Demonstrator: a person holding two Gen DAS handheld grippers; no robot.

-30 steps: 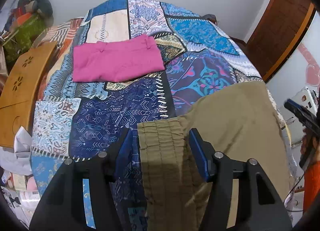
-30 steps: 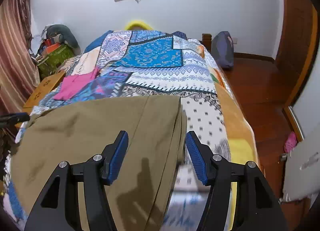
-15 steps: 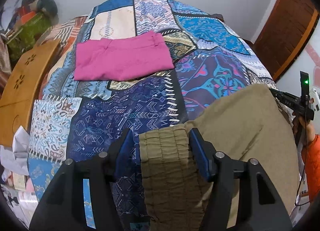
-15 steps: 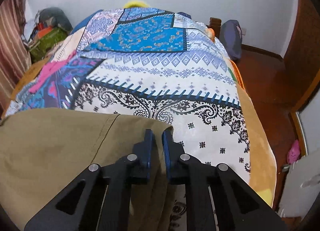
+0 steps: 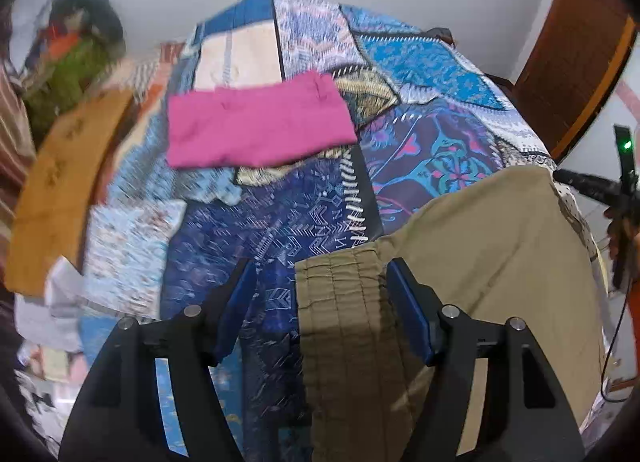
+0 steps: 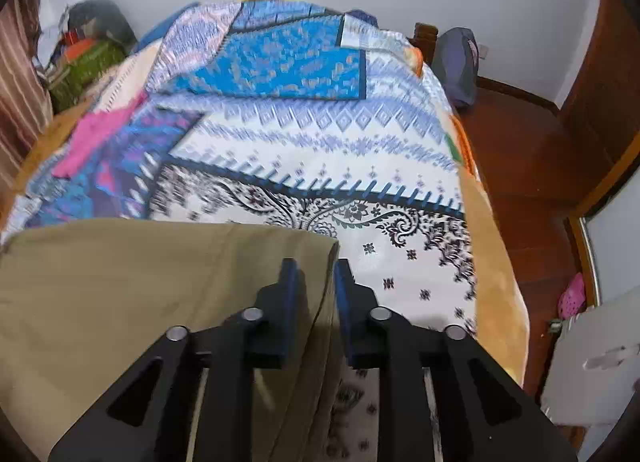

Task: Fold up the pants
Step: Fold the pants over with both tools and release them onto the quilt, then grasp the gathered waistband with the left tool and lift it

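Olive pants (image 5: pixel 500 262) lie spread across the near part of the patchwork bedspread (image 5: pixel 280 230). Their gathered elastic waistband (image 5: pixel 340 310) runs between the fingers of my left gripper (image 5: pixel 320 274). Those jaws are opening, and the left pad stands clear of the cloth. In the right wrist view the pants (image 6: pixel 140 282) fill the lower left. My right gripper (image 6: pixel 316 266) sits at their far right corner, the folded edge lying in a narrow gap between its pads. Its jaws are opening.
Folded pink pants (image 5: pixel 256 126) rest further up the bed, seen also as pink cloth (image 6: pixel 100 134) at the left. A wooden board (image 5: pixel 60 190) and a pile of bags (image 5: pixel 76 62) stand left of the bed. Wooden floor (image 6: pixel 528 166) and a door lie right.
My right gripper moved forward to the corner of the olive pants, shut on the edge, and its pads have since parted a little. My left jaws widened slightly around the waistband.
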